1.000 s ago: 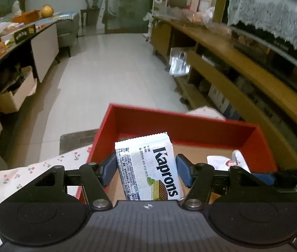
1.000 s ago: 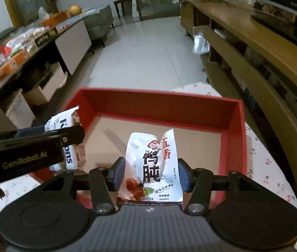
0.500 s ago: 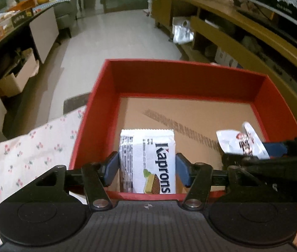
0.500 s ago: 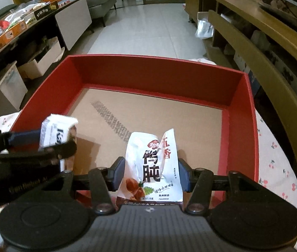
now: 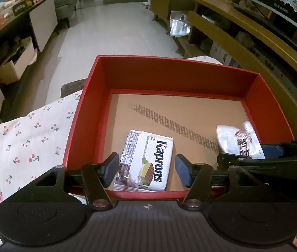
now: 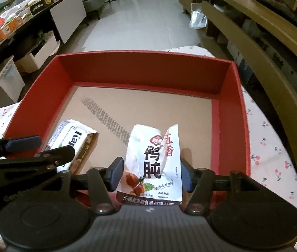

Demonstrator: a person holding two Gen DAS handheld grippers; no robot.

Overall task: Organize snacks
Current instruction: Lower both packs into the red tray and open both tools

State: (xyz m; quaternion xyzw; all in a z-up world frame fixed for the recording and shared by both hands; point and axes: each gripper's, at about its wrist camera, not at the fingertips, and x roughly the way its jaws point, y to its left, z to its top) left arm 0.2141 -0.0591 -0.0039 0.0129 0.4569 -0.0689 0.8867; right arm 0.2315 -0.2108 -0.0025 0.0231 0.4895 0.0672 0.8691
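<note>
A red box [image 5: 140, 71] with a cardboard floor stands on a cherry-print cloth. A white Kaprons wafer pack [image 5: 146, 159] lies flat on the box floor near the front wall. My left gripper [image 5: 147, 169] is open, with a gap between each pad and the pack. The pack also shows in the right wrist view [image 6: 72, 142]. My right gripper [image 6: 150, 173] is shut on a white snack pouch with Chinese writing [image 6: 154, 159], held over the front right of the red box [image 6: 148, 67]. The pouch also shows in the left wrist view [image 5: 240, 140].
The cherry-print cloth [image 5: 22, 138] covers the table left of the box and shows right of it [image 6: 274, 157]. A wooden shelf unit [image 5: 242, 33] runs along the right. A long counter with snack boxes [image 6: 22, 23] stands at the left. Tiled floor [image 5: 114, 29] lies beyond.
Both grippers came down into the box. My left gripper opened and the Kaprons pack now lies on the box floor. My right gripper still holds the pouch.
</note>
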